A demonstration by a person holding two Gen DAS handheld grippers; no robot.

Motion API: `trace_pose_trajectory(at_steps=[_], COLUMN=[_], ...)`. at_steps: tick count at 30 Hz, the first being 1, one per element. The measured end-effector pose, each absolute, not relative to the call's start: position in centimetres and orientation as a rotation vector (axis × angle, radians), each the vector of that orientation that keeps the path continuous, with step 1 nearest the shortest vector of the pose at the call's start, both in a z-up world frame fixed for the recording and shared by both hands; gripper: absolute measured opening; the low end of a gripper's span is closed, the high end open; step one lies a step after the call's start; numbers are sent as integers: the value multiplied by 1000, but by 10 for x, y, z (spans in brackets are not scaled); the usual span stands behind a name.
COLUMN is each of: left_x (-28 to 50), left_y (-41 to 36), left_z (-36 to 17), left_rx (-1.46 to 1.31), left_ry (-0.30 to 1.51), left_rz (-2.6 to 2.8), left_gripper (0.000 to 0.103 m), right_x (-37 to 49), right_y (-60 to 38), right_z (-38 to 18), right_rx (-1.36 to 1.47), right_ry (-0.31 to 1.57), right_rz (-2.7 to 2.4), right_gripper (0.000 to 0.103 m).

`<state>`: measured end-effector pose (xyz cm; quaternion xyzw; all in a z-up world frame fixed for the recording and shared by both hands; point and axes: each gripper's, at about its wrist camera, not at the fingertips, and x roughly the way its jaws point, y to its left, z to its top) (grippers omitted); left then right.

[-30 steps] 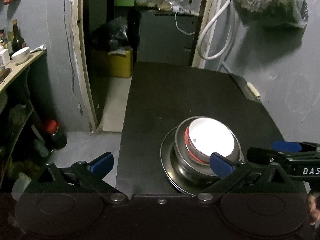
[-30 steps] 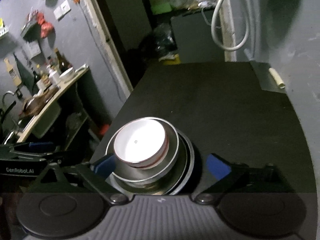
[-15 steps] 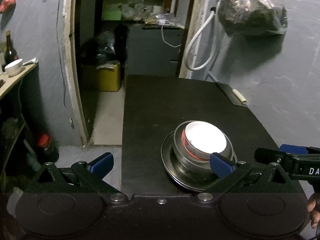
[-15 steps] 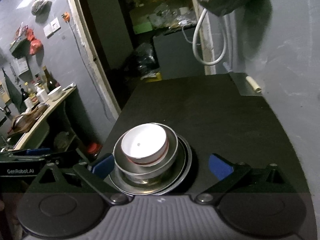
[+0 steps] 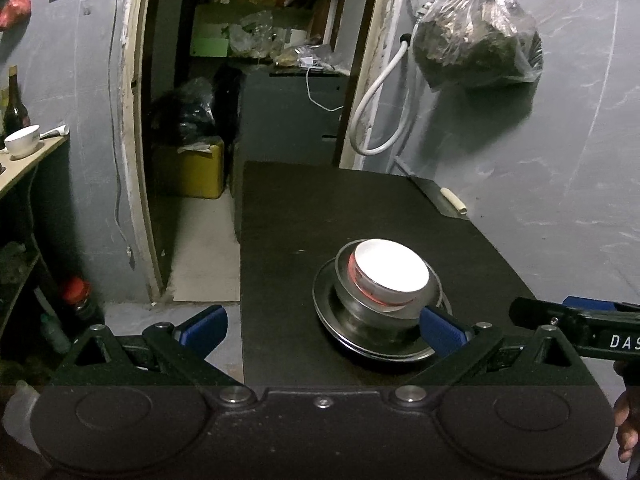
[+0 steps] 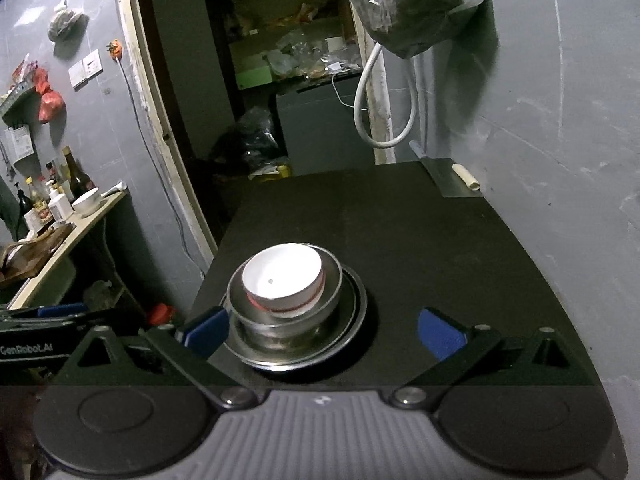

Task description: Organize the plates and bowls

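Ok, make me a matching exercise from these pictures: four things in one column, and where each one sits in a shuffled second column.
Things:
1. white bowl
2. steel bowl
3. steel plate
4. plastic bag

Places:
A. hanging on the wall
B. bottom of the stack, on the black table
C. top of the stack
D. middle of the stack

Pairs: 1-C, 2-D, 3-B, 4-A

Dim grey walls (image 5: 560,168) flank an open doorway (image 5: 256,80); a black table (image 6: 400,232) stands in front.

Left gripper (image 6: 60,320) reads "GenRobot.AI"; right gripper (image 5: 580,320) "DAS".
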<state>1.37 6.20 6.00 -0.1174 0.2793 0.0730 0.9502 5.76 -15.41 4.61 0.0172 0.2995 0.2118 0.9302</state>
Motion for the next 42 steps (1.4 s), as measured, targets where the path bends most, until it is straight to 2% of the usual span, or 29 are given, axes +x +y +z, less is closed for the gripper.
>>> trace_pose_trajectory(at_steps=[25, 42], left_x=[-78, -106], left_y=[55, 63], left_z=[60, 37], left_rx=[-213, -245], left_ry=[546, 571], left_rz=[94, 74], left_gripper=[102, 102], right_x=[-37, -83], right_y=[-162, -159], right_z=[47, 27], right_rx=[66, 55], right_ry=[571, 604], right_rz=[352, 330], right_gripper=[103, 103])
